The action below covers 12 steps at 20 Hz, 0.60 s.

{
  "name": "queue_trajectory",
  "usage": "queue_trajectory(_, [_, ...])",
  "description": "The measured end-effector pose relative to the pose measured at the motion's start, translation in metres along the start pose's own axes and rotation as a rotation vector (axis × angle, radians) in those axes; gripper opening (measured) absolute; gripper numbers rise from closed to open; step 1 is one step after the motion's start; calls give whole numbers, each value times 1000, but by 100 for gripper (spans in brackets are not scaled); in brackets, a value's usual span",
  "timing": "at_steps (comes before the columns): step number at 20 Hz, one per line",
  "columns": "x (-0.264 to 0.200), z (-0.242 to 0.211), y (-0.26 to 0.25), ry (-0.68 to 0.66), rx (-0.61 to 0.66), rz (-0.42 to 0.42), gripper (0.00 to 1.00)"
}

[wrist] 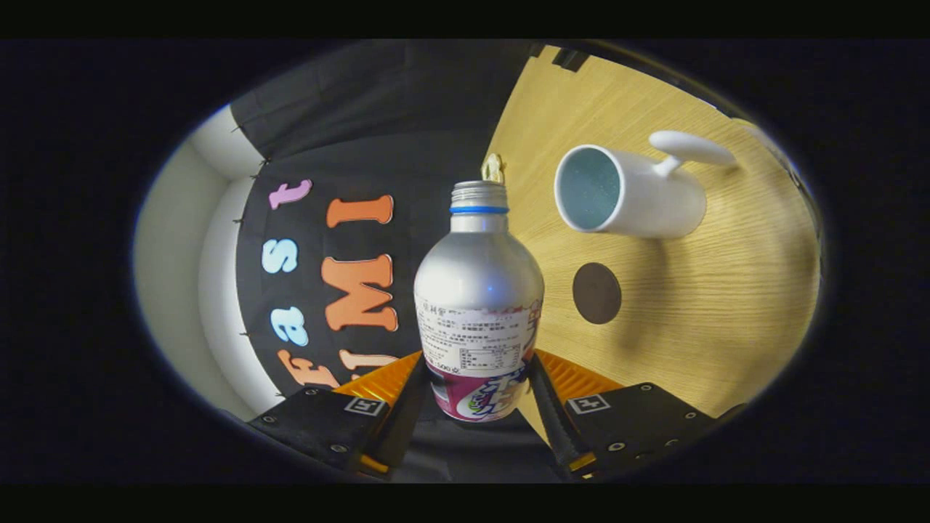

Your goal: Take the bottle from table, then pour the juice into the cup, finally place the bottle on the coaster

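A silver aluminium bottle (478, 290) with a blue neck ring, an open threaded mouth and a printed label is held between my fingers. My gripper (476, 381) is shut on its lower body, one finger (405, 410) on each side. The view is rolled, so the wooden table (697, 327) stands like a wall beside the bottle, and the bottle lies about level with it. A white cup (639, 200) with a handle stands on the table, beyond and to the side of the bottle's mouth, its blue-tinted inside showing. A dark round coaster (596, 293) lies on the table nearer the fingers than the cup.
A small golden object (493, 167) sits on the table just past the bottle's mouth. The black cloth wall (363, 145) hangs on the other side of the bottle, with a pale wall (182, 254) beyond it.
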<state>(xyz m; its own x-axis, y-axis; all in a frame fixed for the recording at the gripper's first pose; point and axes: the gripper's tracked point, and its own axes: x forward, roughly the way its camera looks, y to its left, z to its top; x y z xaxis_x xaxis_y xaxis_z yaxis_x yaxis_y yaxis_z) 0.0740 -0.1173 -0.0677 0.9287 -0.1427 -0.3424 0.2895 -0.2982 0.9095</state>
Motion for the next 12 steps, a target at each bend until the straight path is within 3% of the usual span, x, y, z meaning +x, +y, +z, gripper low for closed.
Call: queue_trajectory(12, [4, 4, 3, 0, 146, -8, 76])
